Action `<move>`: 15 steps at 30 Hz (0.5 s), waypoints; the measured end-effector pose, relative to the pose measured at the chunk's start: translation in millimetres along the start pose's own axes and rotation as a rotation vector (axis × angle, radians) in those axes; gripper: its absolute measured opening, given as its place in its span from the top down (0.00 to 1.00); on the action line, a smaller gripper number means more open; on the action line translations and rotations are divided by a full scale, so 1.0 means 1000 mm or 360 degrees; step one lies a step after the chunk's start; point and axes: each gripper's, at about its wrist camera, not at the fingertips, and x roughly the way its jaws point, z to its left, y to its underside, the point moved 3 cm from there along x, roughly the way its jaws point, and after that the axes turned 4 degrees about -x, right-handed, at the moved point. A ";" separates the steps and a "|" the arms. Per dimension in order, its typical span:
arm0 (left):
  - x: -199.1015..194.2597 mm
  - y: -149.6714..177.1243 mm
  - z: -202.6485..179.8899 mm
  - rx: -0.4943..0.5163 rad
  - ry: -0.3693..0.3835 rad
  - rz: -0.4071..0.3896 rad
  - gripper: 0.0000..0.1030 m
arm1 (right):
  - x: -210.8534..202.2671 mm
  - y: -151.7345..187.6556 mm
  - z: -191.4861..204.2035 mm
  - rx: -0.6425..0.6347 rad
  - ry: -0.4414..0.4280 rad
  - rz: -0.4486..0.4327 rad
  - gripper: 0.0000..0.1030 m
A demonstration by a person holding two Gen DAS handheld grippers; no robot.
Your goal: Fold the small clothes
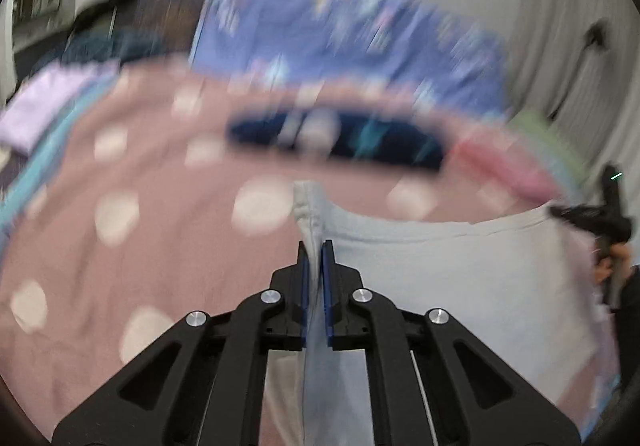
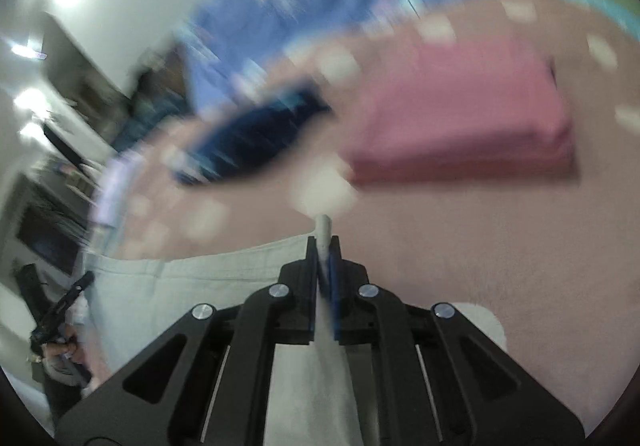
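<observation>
Fabric stretches between both tools: the left gripper (image 1: pixel 315 246) and right gripper (image 2: pixel 323 242) each pinch a top corner of the pale grey garment (image 1: pixel 460 278), its hemmed edge taut above the pink dotted bedspread (image 1: pixel 160 206). Far off lie a navy garment (image 2: pixel 248 138) and, right, a folded pink stack (image 2: pixel 460 118); bare spread lies near.
</observation>
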 end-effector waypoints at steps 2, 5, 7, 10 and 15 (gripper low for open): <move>0.038 0.021 0.008 -0.0001 -0.0100 0.0146 0.95 | 0.021 0.014 -0.016 0.0073 0.0040 0.0051 0.94; 0.042 0.040 0.012 0.0069 -0.0099 0.0094 0.88 | 0.006 0.025 -0.024 0.0114 -0.0050 -0.0003 0.94; 0.035 0.046 0.014 0.0103 -0.0116 0.0111 0.79 | -0.013 0.031 -0.027 0.0090 -0.0038 -0.0021 0.92; 0.012 0.055 0.007 0.0168 -0.0150 0.0083 0.78 | -0.045 0.046 -0.028 0.0055 -0.0029 -0.0097 0.87; -0.043 0.073 -0.025 0.0242 -0.0003 -0.0061 0.69 | -0.093 0.089 -0.032 0.0005 -0.0058 -0.0276 0.61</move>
